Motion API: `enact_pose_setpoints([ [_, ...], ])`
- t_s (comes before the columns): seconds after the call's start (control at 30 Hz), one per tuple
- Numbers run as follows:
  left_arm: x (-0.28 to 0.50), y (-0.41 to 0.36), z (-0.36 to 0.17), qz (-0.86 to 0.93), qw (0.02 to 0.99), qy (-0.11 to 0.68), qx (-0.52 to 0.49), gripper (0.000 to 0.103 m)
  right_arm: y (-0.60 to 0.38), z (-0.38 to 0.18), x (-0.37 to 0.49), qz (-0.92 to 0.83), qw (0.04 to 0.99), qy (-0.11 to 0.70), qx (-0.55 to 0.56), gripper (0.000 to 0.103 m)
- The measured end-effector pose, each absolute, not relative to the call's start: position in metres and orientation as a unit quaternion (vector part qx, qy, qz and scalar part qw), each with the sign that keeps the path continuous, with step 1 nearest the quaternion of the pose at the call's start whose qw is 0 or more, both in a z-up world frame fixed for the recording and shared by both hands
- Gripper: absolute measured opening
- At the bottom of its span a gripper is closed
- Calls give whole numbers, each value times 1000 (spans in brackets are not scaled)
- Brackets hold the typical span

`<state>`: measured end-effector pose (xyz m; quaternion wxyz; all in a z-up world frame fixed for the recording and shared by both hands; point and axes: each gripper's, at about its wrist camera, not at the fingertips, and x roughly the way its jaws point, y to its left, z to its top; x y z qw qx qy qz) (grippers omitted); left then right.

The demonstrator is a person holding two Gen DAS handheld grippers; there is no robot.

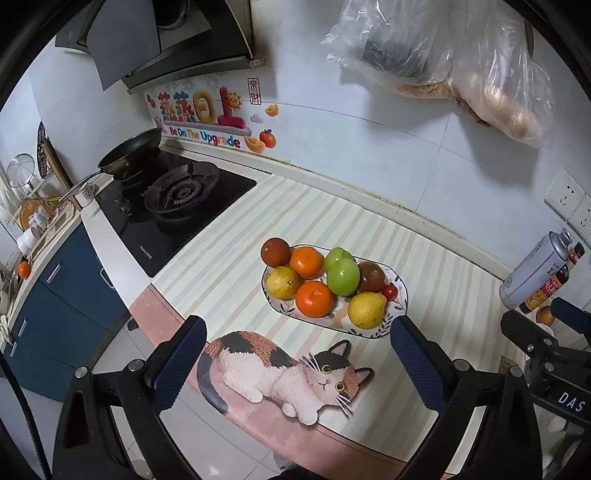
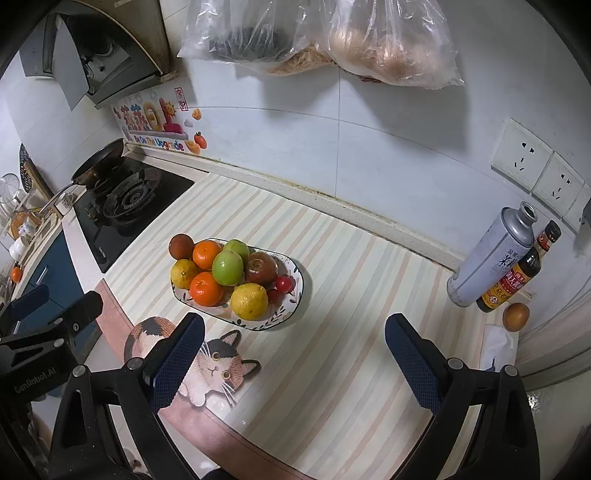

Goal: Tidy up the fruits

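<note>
An oval patterned plate point(image 1: 402, 291) point(image 2: 300, 286) on the striped mat holds oranges point(image 1: 314, 299) point(image 2: 206, 288), green apples point(image 1: 343, 276) point(image 2: 228, 267), yellow citrus fruits point(image 1: 366, 310) point(image 2: 249, 301), dark reddish fruits point(image 1: 276, 252) point(image 2: 261, 268) and small red tomatoes point(image 1: 389, 291) point(image 2: 284, 283). A lone brown-orange fruit point(image 2: 516, 316) lies by the bottles at the right. My left gripper point(image 1: 297, 328) is open and empty, in front of the plate. My right gripper point(image 2: 295, 328) is open and empty, in front of and to the right of the plate.
A cat-shaped mat point(image 1: 284, 371) point(image 2: 207, 363) lies at the counter's front edge. A gas hob with a pan point(image 1: 129, 151) is at the left. A metal can point(image 2: 491, 254) and a sauce bottle point(image 2: 517, 273) stand at the right. Plastic bags point(image 2: 332, 33) hang on the wall.
</note>
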<state>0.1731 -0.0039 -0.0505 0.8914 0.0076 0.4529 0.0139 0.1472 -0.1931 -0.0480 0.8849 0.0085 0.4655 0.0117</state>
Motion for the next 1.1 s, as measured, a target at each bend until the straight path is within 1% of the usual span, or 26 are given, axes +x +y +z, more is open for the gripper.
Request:
enact_pose_setpoints([
  [1.1,165,-5,-48,17,892,451,15,102,-191,-49,135,17,883,468,14,100],
])
